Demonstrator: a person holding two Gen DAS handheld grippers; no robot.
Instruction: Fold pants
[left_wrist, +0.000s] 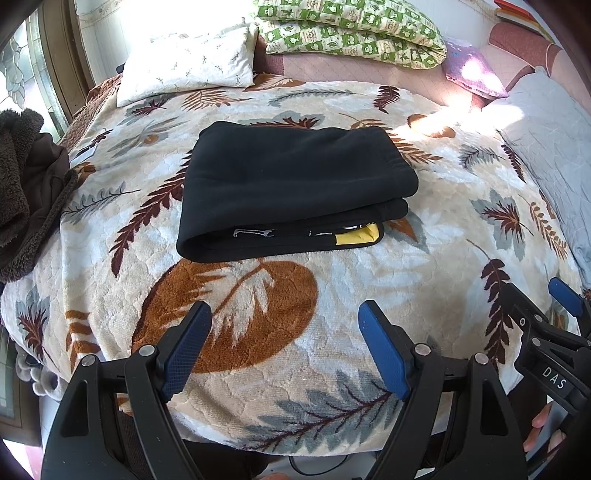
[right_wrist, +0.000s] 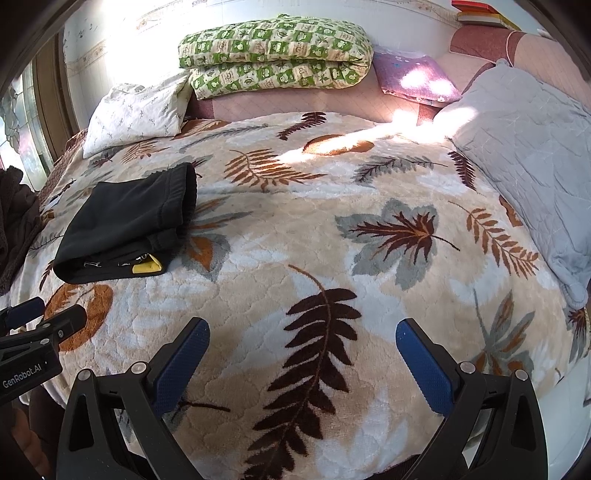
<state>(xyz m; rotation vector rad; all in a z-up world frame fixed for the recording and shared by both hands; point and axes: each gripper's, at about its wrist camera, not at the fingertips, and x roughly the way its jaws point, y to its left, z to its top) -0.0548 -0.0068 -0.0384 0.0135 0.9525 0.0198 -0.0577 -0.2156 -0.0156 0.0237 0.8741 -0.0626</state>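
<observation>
Pants (left_wrist: 295, 184), 1 folded bundle

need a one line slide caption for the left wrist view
Folded black pants lie on the leaf-print blanket, with the open left gripper empty and held back from them.

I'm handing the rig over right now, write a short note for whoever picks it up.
Left claw: open, empty, hovering over the bed short of the pants.
Right claw: open, empty, over bare blanket to the right of the pants.
Black pants: lying on the leaf-print blanket as a compact stacked bundle, yellow patch showing at the near edge.
Done: folding looks complete.
Left: probably nothing; perhaps square the near edge where the lower layer sticks out.
</observation>
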